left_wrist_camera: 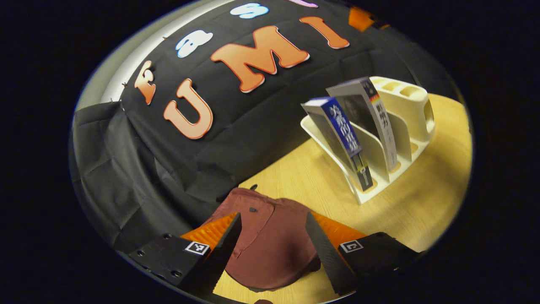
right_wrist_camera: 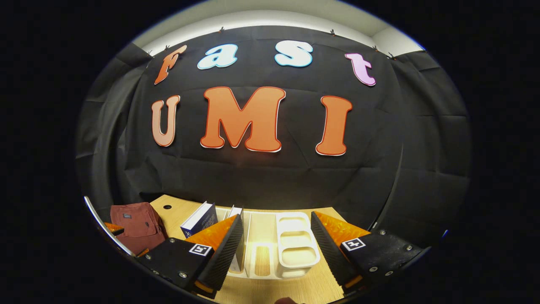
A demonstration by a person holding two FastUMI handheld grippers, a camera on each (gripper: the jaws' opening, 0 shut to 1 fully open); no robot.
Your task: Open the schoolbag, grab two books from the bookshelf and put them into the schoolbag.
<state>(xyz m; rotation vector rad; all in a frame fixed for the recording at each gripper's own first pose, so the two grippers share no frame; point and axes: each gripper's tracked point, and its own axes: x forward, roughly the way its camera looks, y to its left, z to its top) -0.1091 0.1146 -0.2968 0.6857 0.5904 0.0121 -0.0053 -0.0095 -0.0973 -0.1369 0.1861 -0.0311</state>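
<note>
From where I stand, the left gripper (left_wrist_camera: 273,236) hovers just above the schoolbag (left_wrist_camera: 270,249), its fingers spread wide and grasping nothing. The dark red schoolbag lies flat on the light wooden table (left_wrist_camera: 426,202), its flap down and closed, close to the black cloth wall behind it. In the left gripper view the bag sits between the two fingers, below them, and I see no contact with either.

To the right of the bag on the same table stands the white bookshelf (left_wrist_camera: 379,185), a slotted desk rack. Two books lean in its slots: the blue book (left_wrist_camera: 344,135) in the slot nearer the bag, and the grey book (left_wrist_camera: 367,109) in the next slot over. Beyond the books, at the far end of the rack, are its open pen compartments.

Farther right, the right gripper (right_wrist_camera: 276,247) is held over the bookshelf (right_wrist_camera: 295,249), its fingers also released and wide apart with nothing between them. In the right gripper view the rack lies below the fingers, the blue book (right_wrist_camera: 198,221) stands just left of the left finger, and the schoolbag (right_wrist_camera: 135,226) rests well off to the left near the table edge.
</note>
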